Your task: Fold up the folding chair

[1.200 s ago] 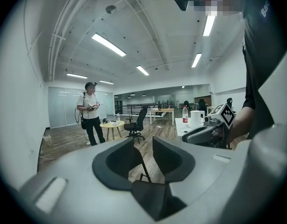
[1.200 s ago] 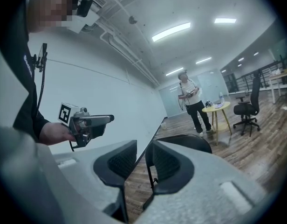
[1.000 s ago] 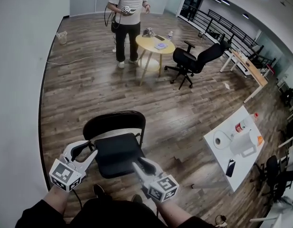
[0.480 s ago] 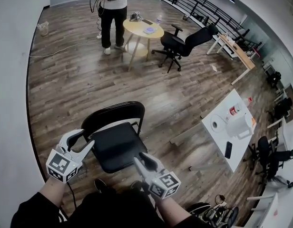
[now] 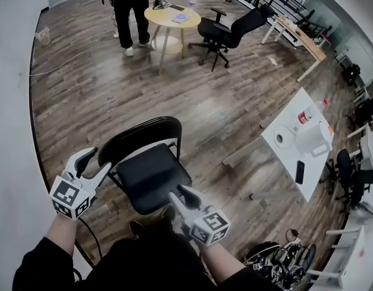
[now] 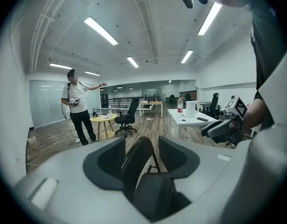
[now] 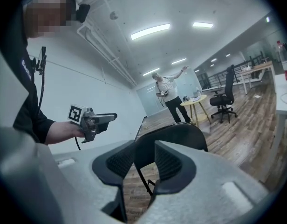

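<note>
Folding chair (image 5: 151,177) was recorded unfolded, folding not begun; left gripper (image 5: 100,160), jaws just widened, and right gripper (image 5: 176,193), jaws slightly apart, were held empty beside it.

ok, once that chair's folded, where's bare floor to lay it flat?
Widest bare patch: wood floor beyond the folding chair, up to the round table and the standing person. A narrower strip lies left, between chair and wall. Right is crowded: the loaded white table, with tangled cables below it in the head view.
</note>
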Demonstrator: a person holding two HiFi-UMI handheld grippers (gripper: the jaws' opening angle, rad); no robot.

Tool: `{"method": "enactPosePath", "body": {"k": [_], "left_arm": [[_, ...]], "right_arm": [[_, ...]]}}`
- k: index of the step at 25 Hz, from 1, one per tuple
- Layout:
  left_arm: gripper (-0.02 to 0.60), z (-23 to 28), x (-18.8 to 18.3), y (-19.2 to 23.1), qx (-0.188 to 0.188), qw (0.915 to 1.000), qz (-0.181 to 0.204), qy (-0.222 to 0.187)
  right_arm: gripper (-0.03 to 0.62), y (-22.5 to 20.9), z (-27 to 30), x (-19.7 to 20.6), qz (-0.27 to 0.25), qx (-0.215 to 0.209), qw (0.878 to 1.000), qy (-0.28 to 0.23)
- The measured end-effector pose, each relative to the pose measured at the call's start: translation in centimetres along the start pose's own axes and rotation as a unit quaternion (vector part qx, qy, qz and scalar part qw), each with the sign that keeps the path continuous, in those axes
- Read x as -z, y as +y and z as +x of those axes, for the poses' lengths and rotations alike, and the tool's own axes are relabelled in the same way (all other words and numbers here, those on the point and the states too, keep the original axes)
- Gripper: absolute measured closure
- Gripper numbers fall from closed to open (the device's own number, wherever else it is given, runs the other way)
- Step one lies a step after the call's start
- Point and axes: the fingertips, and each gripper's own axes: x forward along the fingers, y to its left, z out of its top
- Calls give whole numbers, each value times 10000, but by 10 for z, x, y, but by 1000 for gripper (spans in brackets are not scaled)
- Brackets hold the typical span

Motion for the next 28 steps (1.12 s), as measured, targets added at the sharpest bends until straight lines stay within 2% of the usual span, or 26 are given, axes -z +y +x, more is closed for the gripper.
{"method": "enactPosePath", "body": {"k": [10, 16, 21, 25, 28], "left_arm": [[309, 50, 23, 12, 27, 9963, 174, 840], [290, 78, 51, 26, -1, 9894, 411, 1394], [288, 93, 68, 39, 26, 9828, 720, 1703], [277, 102, 85, 48, 252, 9777, 824, 1916], [262, 112, 98, 54, 493, 9728, 922, 2065]], "right_arm": [[447, -59, 3, 18, 654, -76, 9978, 95], [415, -90, 5, 45, 1004, -108, 9945, 287], [388, -105, 5, 78, 1217, 24, 9912, 527], [381, -109, 6, 104, 1488, 224, 9866, 636], [372, -117, 6, 127, 1578, 536, 9834, 712]]}}
